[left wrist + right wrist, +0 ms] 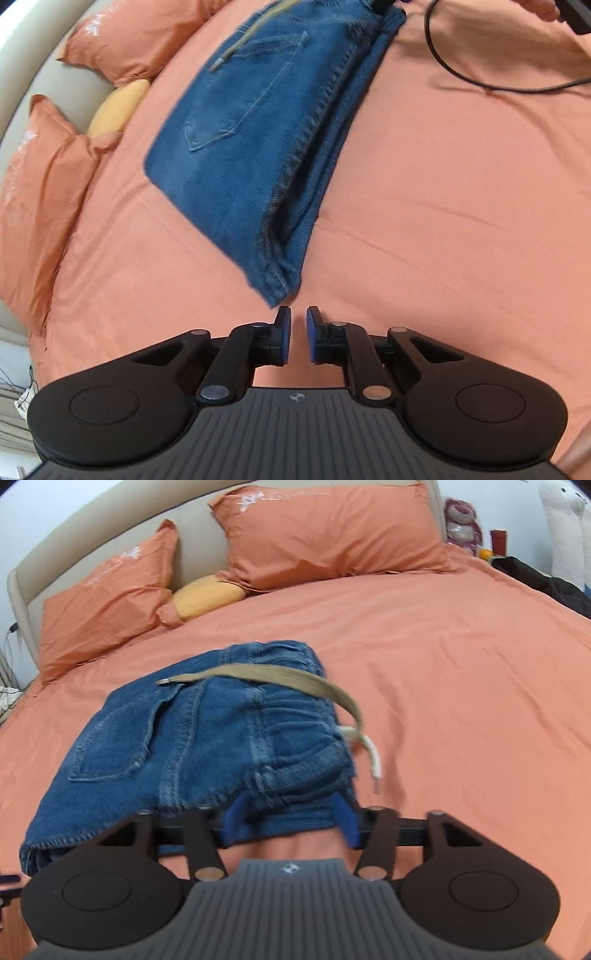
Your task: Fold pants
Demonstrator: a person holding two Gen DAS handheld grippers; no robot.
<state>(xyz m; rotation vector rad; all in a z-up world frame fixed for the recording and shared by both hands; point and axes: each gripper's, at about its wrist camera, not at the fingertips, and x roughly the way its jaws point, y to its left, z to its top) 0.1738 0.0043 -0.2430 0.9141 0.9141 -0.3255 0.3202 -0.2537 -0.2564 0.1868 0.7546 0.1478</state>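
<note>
The blue denim pants [258,140] lie folded in a compact stack on the orange bed sheet [443,221], back pocket up. My left gripper [298,317] hovers just short of the stack's near corner, its jaws nearly closed with a narrow gap and nothing between them. In the right wrist view the pants [192,738] show their waistband and a tan drawstring [295,681] on top. My right gripper [291,812] is open wide, its blue pads either side of the waistband edge, which lies between them.
Two orange pillows [325,535] and a yellow cushion [207,596] lie against the beige headboard [92,546]. A black cable [461,74] loops over the sheet beyond the pants. Dark clothing [546,583] and soft toys [461,524] sit at the bed's far right.
</note>
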